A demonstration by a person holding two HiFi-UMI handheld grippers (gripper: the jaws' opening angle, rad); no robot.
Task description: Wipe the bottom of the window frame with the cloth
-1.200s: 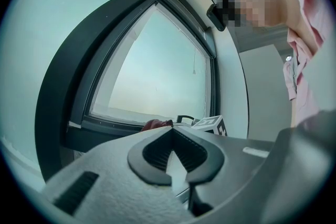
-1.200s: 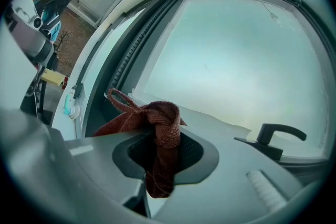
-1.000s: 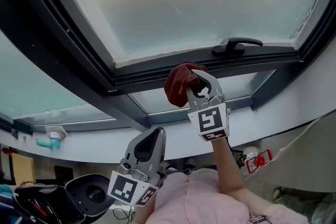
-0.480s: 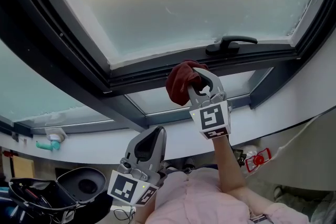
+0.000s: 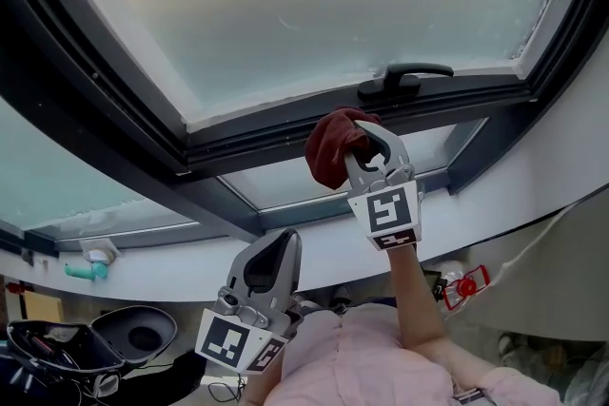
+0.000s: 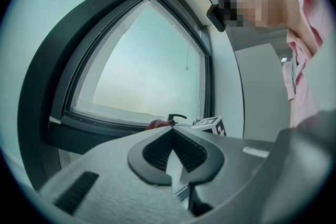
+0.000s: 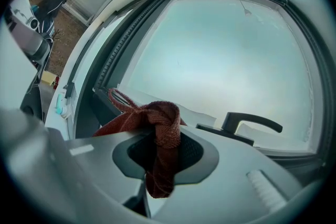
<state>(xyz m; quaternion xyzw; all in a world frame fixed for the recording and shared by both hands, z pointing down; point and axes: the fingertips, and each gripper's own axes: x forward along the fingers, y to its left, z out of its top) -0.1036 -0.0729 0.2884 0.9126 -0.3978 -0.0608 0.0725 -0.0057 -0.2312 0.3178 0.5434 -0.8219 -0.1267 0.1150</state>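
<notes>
Clamping red cloth (image 5: 328,147), right tongs (image 5: 364,136) hold it at bottom rail of window frame (image 5: 266,140), left of handle (image 5: 404,77). Left tongs (image 5: 279,244) together, empty, held low, well apart from frame.

We stand indoors at a large window: dark window frame (image 5: 266,136), frosted pane (image 5: 314,5), black lever handle (image 5: 404,74), white ledge (image 5: 162,263) beneath. Dark clutter (image 5: 143,333) sits below. Home or workplace, we cannot tell.
</notes>
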